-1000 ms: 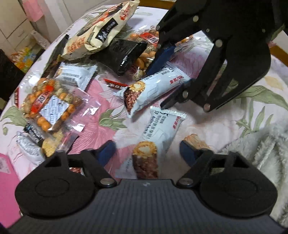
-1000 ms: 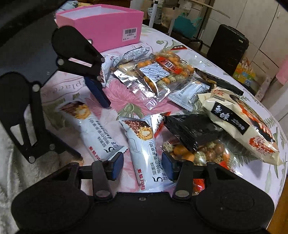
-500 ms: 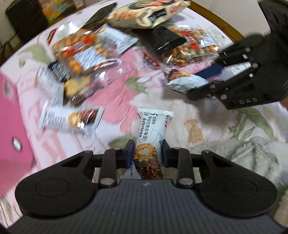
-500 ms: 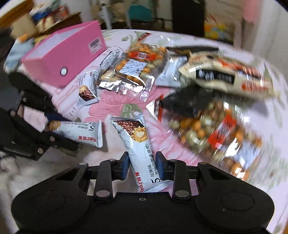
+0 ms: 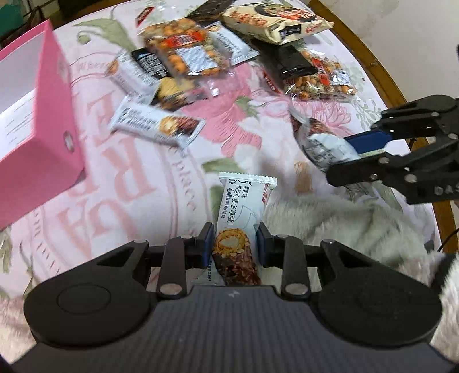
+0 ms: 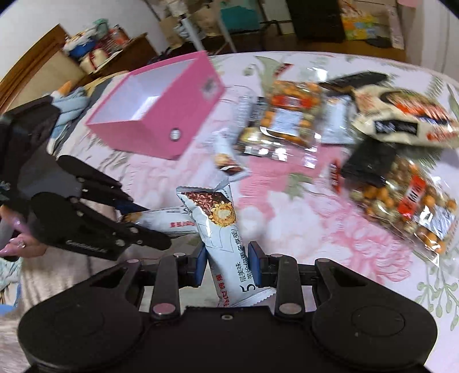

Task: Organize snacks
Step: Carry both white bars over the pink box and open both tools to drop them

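- Left gripper (image 5: 233,244): jaws clamped on a white-wrapped chocolate snack bar with printed black characters (image 5: 241,212); the bar stands up from the bottom centre of the left wrist frame, its crimped white end pointing up-frame.
- Right gripper (image 6: 226,265): jaws clamped on a second white-wrapped chocolate bar of the same print (image 6: 221,229), its chocolate-picture end up-frame, at centre of the right wrist frame.
- In the right wrist view the left gripper sits at left of frame, its bar just beside the right one; whether they touch cannot be told.
- Open pink cardboard box with white inside (image 6: 160,106): upper left of the right wrist frame; far left edge in the left wrist frame. Nothing visible inside it.
- Bench covered by a pink floral cloth (image 5: 129,200), wooden rim at upper right.
- Loose snacks across the upper half: clear bag of orange coated nuts (image 5: 186,51), cream crinkled bag with black label (image 5: 275,21), another white bar wrapper lying flat (image 5: 156,127) near the box.
- Grey fluffy fabric (image 5: 330,221) at lower right of the left wrist frame.
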